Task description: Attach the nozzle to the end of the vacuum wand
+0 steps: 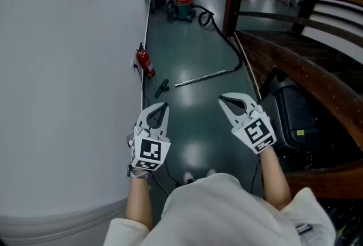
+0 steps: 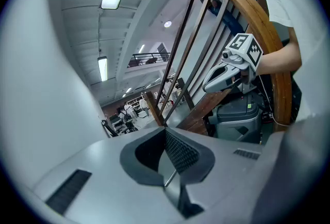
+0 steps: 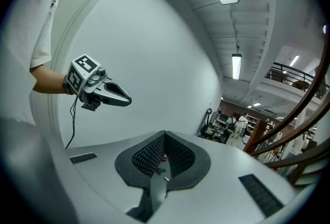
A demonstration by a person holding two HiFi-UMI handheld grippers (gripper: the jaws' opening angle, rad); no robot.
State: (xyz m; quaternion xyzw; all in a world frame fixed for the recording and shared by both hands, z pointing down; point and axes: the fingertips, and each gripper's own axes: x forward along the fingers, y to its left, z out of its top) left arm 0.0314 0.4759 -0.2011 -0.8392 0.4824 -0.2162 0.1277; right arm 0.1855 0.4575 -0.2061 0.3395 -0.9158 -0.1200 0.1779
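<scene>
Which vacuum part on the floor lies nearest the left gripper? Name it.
The nozzle: short and black, just ahead of the left gripper. The long silver wand lies farther off to the right.

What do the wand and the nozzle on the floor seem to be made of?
The wand is probably metal: a thin, silvery tube with a bright sheen along its length. The nozzle is likely black plastic: dark and matte, with no glint, though it is too small to be sure.

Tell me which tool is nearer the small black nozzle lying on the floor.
Left. The left tool hovers just short of the small black nozzle; the right tool is farther off to its right.
</scene>
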